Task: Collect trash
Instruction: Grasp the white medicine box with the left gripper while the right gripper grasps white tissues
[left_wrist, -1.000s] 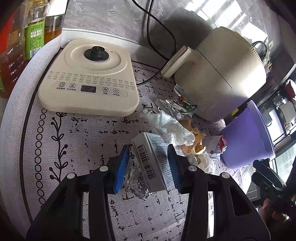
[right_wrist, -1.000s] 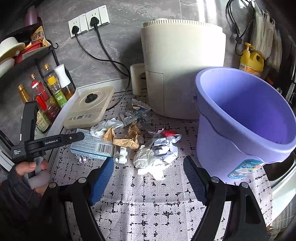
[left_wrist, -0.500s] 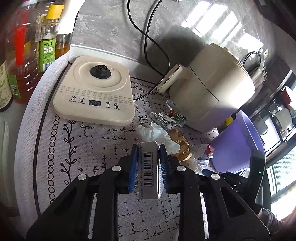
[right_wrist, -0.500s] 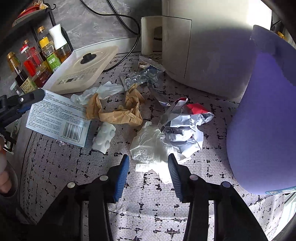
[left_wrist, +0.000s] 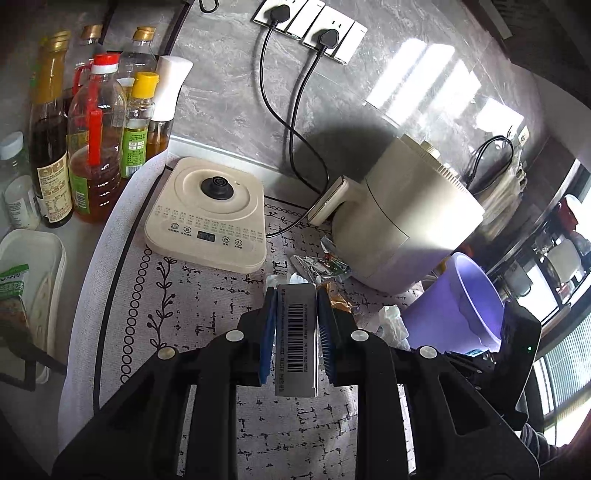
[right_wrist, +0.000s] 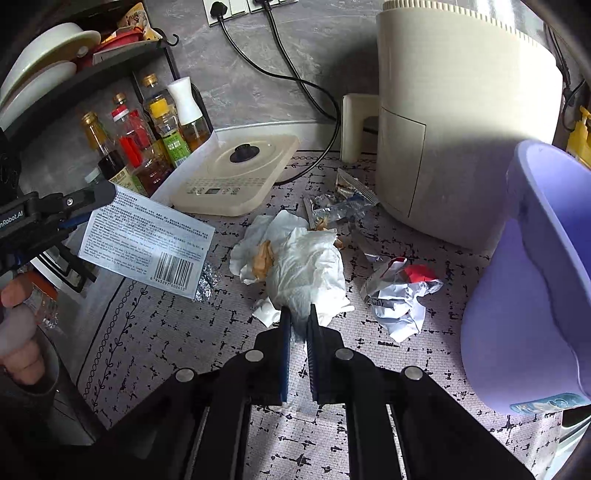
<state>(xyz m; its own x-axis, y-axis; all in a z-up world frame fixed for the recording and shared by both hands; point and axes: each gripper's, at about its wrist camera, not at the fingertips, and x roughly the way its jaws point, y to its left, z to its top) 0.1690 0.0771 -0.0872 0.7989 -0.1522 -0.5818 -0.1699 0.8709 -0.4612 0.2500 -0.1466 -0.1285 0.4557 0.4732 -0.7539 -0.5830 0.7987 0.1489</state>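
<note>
Already both tools are loaded: the left gripper (left_wrist: 295, 314) is clamped on the box (left_wrist: 296, 339), held barcode-up clear of the mat (left_wrist: 177, 295), and the right gripper (right_wrist: 297, 317) has closed its jaws on the near edge of the tissue (right_wrist: 306, 273), which rests on the mat. To do this step well, I judge each load should be lifted straight up before it is swung toward the bucket (right_wrist: 535, 280), which stands to the right, and let go only once it is over the rim; the tissue is pinched only by a corner and may trail or drop the brown scrap (right_wrist: 264, 256) tucked in it. Just beside the tissue lie a crumpled wrapper (right_wrist: 399, 295) with red on it and, on the other side, a foil ball (right_wrist: 207, 277) half under the box. Farther back are foil packets (right_wrist: 340, 203) against the air fryer (right_wrist: 461, 129), whose bulk crowds the bucket's far side. A kettle base (right_wrist: 236, 177) sits beyond, its cord (right_wrist: 325, 110) running to wall sockets, with bottles (right_wrist: 147, 140) at the far left, none of them in the path.
</note>
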